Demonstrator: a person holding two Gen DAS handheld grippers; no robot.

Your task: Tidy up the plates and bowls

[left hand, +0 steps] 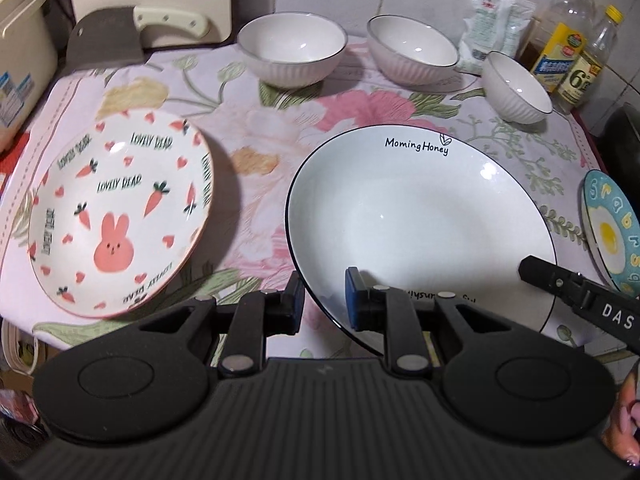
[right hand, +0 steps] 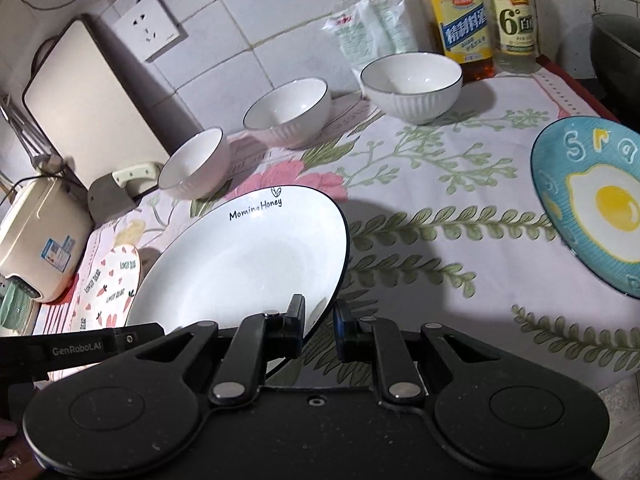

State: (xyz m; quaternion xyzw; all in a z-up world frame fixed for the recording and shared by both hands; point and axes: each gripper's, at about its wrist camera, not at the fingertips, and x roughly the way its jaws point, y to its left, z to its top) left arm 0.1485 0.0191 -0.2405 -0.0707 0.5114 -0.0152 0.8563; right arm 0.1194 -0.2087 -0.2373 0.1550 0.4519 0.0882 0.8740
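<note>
A large white plate (left hand: 420,216) lettered "Morning Honey" lies on the floral cloth; it also shows in the right wrist view (right hand: 248,256). My left gripper (left hand: 323,302) straddles its near left rim, jaws apart. My right gripper (right hand: 320,330) straddles its near right rim, jaws apart, and looks not clamped. A rabbit-and-carrot plate (left hand: 120,212) lies to the left, seen partly in the right wrist view (right hand: 106,292). A blue fried-egg plate (right hand: 596,204) lies at the right, also at the left wrist view's edge (left hand: 610,228). Three white ribbed bowls (left hand: 292,48) (left hand: 412,50) (left hand: 516,88) stand along the back.
A cleaver (left hand: 104,40) and a cutting board (right hand: 92,104) lean at the back left by a rice cooker (right hand: 36,236). Two bottles (right hand: 460,20) (right hand: 514,20) and a packet (right hand: 372,24) stand against the tiled wall. A dark pan (right hand: 616,48) sits at the far right.
</note>
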